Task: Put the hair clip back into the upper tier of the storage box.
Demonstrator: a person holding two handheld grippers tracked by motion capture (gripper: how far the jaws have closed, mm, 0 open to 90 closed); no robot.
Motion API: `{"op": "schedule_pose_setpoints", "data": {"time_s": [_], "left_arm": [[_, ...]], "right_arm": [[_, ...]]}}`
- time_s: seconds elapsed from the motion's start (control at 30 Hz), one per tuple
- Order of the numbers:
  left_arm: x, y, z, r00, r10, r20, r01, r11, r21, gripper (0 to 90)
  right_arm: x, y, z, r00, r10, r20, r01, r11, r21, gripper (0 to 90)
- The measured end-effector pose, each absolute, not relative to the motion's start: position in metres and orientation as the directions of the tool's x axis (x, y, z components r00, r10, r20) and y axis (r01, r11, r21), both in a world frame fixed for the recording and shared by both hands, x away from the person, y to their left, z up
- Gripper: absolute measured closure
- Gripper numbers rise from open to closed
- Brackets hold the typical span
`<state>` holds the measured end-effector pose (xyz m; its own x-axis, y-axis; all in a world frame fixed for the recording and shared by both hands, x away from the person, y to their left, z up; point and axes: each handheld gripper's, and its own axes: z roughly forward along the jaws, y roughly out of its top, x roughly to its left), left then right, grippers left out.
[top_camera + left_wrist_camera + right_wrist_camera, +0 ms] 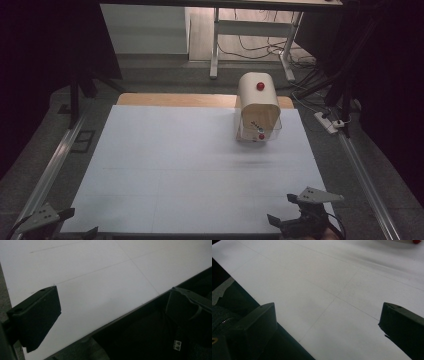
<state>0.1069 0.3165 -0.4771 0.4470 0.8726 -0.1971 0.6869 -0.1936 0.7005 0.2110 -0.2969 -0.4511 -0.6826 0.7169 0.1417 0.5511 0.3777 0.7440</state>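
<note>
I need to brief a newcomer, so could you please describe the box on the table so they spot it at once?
Start at the white table and look to its far right corner. There stands a cream bread box with a rounded top; two red knobs, one on top and one low in front, mark it.

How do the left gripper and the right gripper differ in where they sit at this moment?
The left gripper sits at the table's near left corner, partly off its edge; the right gripper sits at the near right corner, over the white surface. The right gripper is nearer the rounded beige box than the left gripper. Both have jaws wide apart, holding nothing.
</note>
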Motion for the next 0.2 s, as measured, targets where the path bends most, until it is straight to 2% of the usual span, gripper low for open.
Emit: {"op": "schedule_pose_setpoints", "data": {"time_s": [0.2], "left_arm": [[0.1079,0.3178,-0.4773,0.445,0.87,-0.213,0.695,-0.185,0.695,0.0]], "right_arm": [[0.2112,-0.2962,-0.4515,-0.685,0.716,0.136,0.55,0.385,0.741,1.1]]}}
